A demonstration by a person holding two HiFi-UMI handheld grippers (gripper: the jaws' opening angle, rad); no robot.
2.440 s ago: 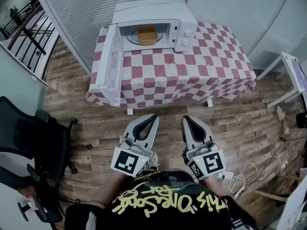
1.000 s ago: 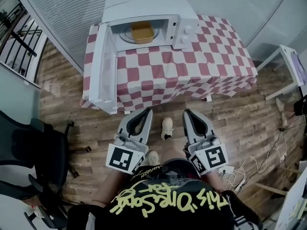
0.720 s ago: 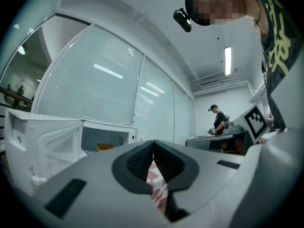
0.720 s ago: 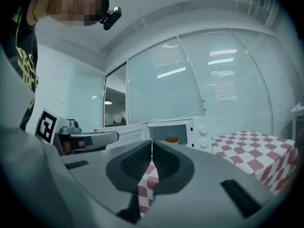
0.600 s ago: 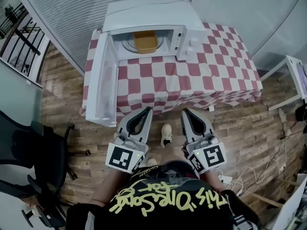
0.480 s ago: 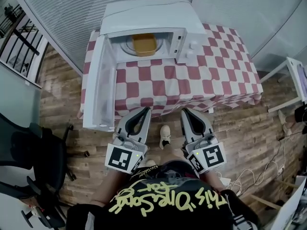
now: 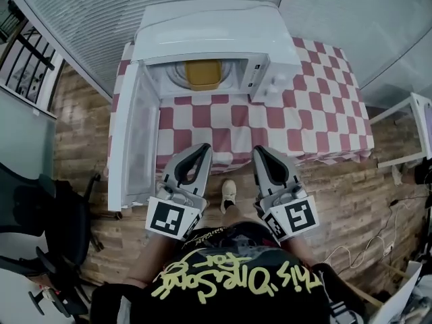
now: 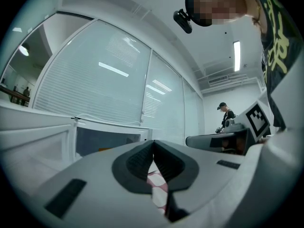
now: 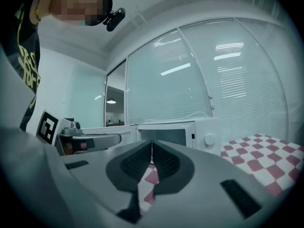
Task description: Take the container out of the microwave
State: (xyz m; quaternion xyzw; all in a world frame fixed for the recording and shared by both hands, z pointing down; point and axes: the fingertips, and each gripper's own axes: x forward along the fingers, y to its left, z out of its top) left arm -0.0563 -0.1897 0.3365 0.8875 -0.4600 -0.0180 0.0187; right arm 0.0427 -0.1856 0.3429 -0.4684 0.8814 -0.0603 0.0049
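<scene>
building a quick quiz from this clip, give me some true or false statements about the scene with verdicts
1. The door of the microwave is open. True.
2. The yellow container sits inside the microwave. True.
3. The left gripper and right gripper are both shut. True.
4. The left gripper grips the container. False: it holds nothing, short of the microwave.
5. The door swings out rightward. False: it hangs open at the head view's left.

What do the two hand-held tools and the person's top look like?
The left tool and the right tool are light grey, with curved jaws lined by dark ribbed pads. Each carries a white cube with black square markers. The person wears a black top with yellow lettering.
</scene>
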